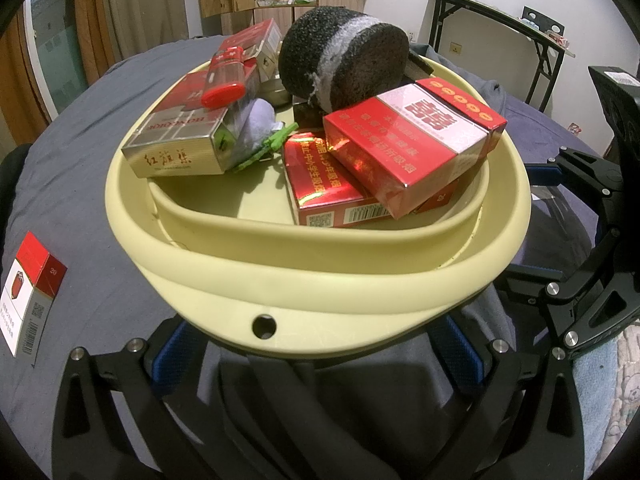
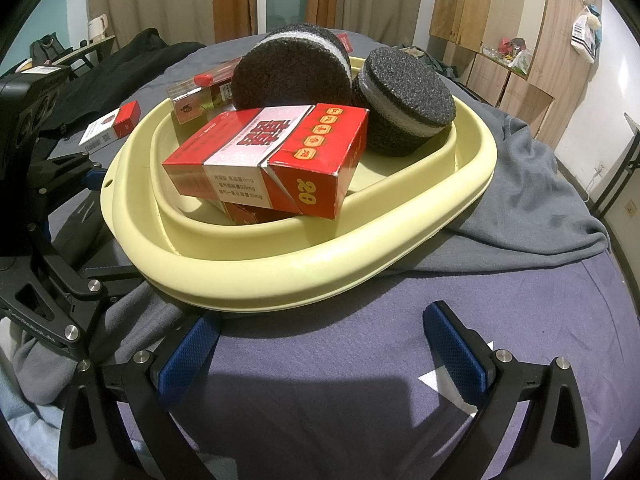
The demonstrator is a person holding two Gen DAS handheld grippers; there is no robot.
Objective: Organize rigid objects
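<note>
I looked down the left gripper (image 1: 316, 356) and saw its fingers spread wide with nothing between them, sitting low just under the near rim of the yellow basin (image 1: 320, 276). The right gripper (image 2: 324, 352) was open wide too and held nothing; its blue fingers (image 2: 456, 344) hung over the purple sheet (image 2: 360, 360), just beside the basin's rim. The basin sat on the bed, on top of a crumpled grey cloth (image 2: 520, 216). It was already piled up: a big red box (image 1: 412, 144) lay tilted on top of another red box (image 1: 320, 192), a silver and red box (image 1: 180, 140) leaned on the far left side, and two round black sponges (image 2: 404, 108) stood at the back. One thing was not in yet. A small red and white box (image 1: 32, 292) lay on the sheet, well to the left of the basin. I thought that box was the next one to pick up. To do it well, I would swing the left gripper over to it, come down with a finger on each long side, squeeze gently so the thin card did not crush, and lift it clear over the rim. I would set it in the bare spot at the front, because the pile looked tippy.
</note>
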